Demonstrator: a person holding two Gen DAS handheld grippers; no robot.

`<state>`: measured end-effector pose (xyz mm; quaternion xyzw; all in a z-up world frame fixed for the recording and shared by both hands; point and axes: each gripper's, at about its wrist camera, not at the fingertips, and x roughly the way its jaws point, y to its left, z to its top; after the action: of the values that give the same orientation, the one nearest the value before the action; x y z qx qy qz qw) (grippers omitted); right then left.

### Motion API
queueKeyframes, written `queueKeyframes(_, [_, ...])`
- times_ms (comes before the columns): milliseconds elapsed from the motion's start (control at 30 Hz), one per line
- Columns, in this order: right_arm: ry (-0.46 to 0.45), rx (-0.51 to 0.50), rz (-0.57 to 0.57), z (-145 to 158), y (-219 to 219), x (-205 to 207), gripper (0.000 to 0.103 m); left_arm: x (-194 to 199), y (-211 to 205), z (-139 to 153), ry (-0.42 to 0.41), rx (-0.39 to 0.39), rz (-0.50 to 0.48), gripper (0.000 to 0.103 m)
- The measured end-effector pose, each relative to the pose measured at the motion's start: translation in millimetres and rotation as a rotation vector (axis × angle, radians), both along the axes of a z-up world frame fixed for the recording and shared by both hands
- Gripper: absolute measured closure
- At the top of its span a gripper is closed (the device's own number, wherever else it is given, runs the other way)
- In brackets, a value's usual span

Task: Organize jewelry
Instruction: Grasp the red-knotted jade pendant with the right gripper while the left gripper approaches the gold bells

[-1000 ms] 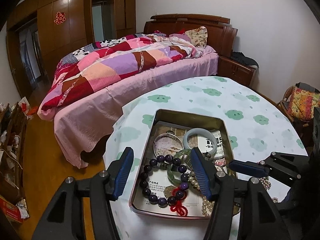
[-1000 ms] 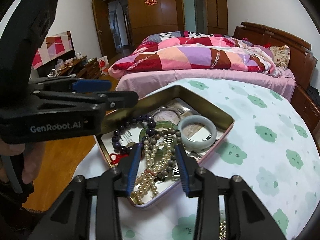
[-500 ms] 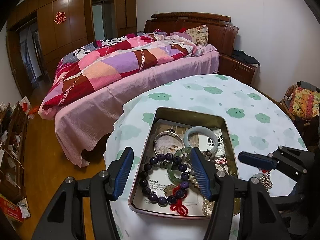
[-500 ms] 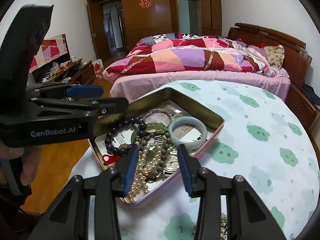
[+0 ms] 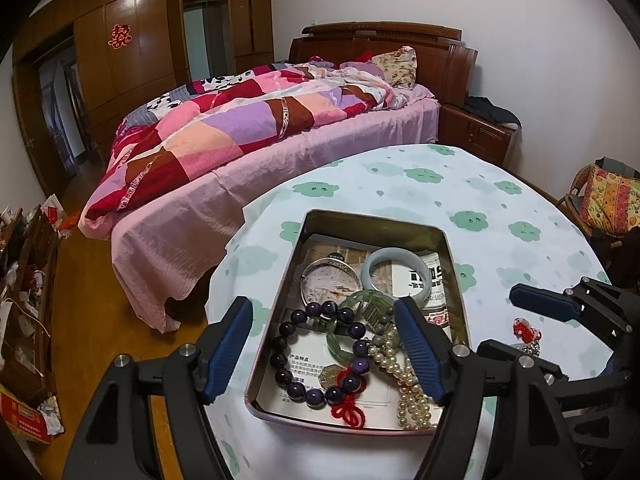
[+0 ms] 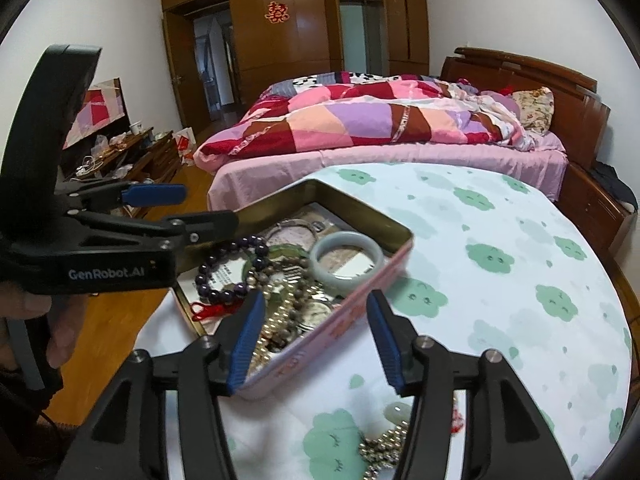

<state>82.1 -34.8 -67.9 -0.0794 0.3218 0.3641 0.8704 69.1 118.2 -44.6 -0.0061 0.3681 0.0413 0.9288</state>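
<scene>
Nearest in the right wrist view, a small heap of loose jewelry (image 6: 386, 438) lies on the bench (image 6: 500, 280) under the right gripper (image 6: 316, 338), half hidden by its fingers and cut off at the lower edge; it looks like gold beads and a pale pendant, though that is hard to make out. The right gripper's jaws stand wide apart and empty, just above the near pink wall of the tin (image 6: 356, 312).

The left gripper (image 5: 326, 350) hovers over the tin's (image 5: 308, 224) near end, its jaws also wide apart with nothing between them. Its right finger covers part of a pearl strand (image 5: 408, 384) that trails to the tin's near right corner. Beside the pearls lies a purple bead bracelet (image 5: 312, 354) with a red knot (image 5: 350, 410), and a green bangle (image 5: 352, 322) overlaps it, partly masked by beads and the finger. Further in sit a silver bangle (image 5: 330, 286) and a pale bangle (image 5: 396, 276), both flat on printed paper (image 5: 416, 280) that lines the tin's floor.

To the right of the tin, on the bench cloth, a red charm (image 5: 526, 330) shows just under the right gripper, the rest of it hidden.

Beyond the bench stands a bed (image 5: 248, 128) with a patchwork quilt, then a wooden wardrobe (image 5: 136, 56) against the far wall.
</scene>
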Motion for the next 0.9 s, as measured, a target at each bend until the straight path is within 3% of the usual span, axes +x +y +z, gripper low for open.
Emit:
queueKeyframes(200, [0.020,0.006,-0.042,-2.2,-15.2,8.1,0.044,-0.1,-5.7,-0.9,-0.001,0.003,-0.004,0.029])
queueKeyframes(433, [0.035,0.011,-0.145,-5.0,-63.1,11.4,0.043,-4.7,-32.6,-3.4,-0.005,0.049,-0.029,0.029])
queueKeyframes(667, [0.083,-0.004,-0.247,-24.1,-105.6,15.4,0.043,-11.4,-63.0,-5.1,-0.013,0.049,-0.092,0.029])
queueKeyframes(900, [0.116,-0.036,-0.267,-41.4,-122.9,14.0,0.043,-18.2,-88.5,-4.6,-0.024,0.046,-0.123,0.029])
